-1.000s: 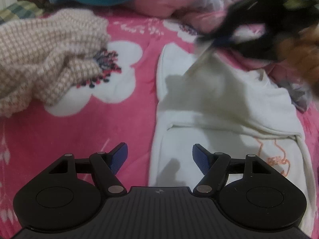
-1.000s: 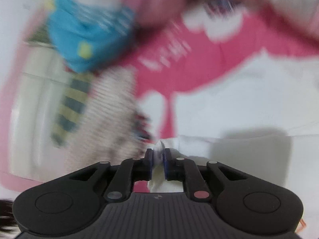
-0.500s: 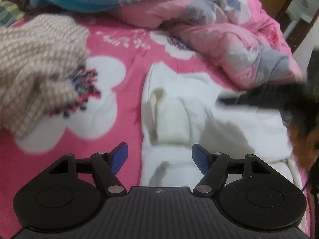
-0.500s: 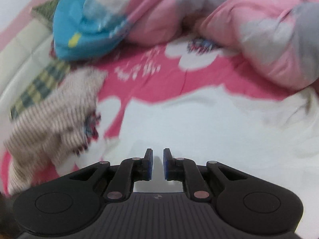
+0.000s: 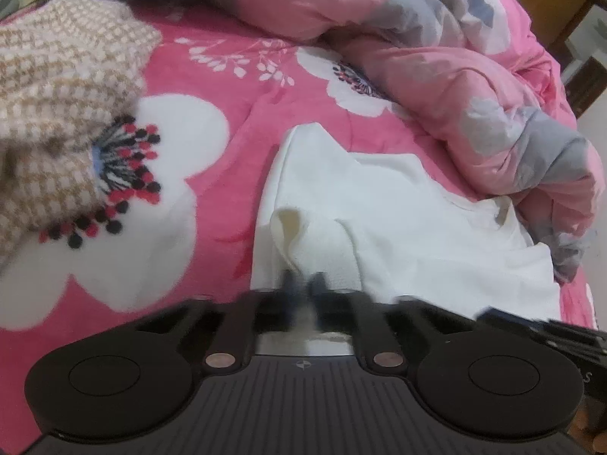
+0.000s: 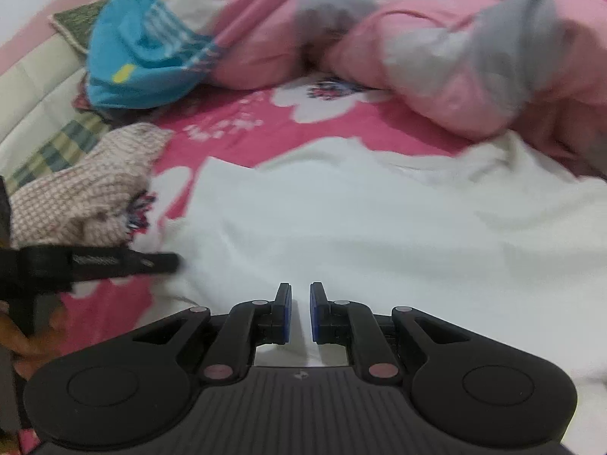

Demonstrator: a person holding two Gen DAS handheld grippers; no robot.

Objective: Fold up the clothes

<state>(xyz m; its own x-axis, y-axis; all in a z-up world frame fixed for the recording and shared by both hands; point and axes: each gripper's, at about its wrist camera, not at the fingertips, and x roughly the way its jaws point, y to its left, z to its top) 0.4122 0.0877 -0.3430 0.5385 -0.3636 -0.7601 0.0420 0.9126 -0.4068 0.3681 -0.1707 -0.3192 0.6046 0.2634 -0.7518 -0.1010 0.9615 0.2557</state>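
A white garment (image 5: pixel 398 208) lies partly folded on the pink flowered bedsheet (image 5: pixel 227 87); a sleeve fold rises near its left edge. My left gripper (image 5: pixel 303 292) is motion-blurred, its fingers drawn together on that fold of white cloth. In the right wrist view the same white garment (image 6: pixel 360 227) fills the middle, and my right gripper (image 6: pixel 301 311) hovers over it, fingers nearly touching with nothing between them. The left gripper (image 6: pixel 167 261) shows at the garment's left edge, held by a hand.
A beige checked knit (image 5: pixel 57 113) lies bunched at the left. A rumpled pink and grey quilt (image 5: pixel 474 94) crowds the garment's far right side. A blue blanket (image 6: pixel 144 49) sits behind. Wooden furniture (image 5: pixel 569 19) stands beyond the bed's right edge.
The left gripper moved forward onto the white garment and its fingers went from wide open to together. The right gripper let go of the cloth and drew back to the lower right.
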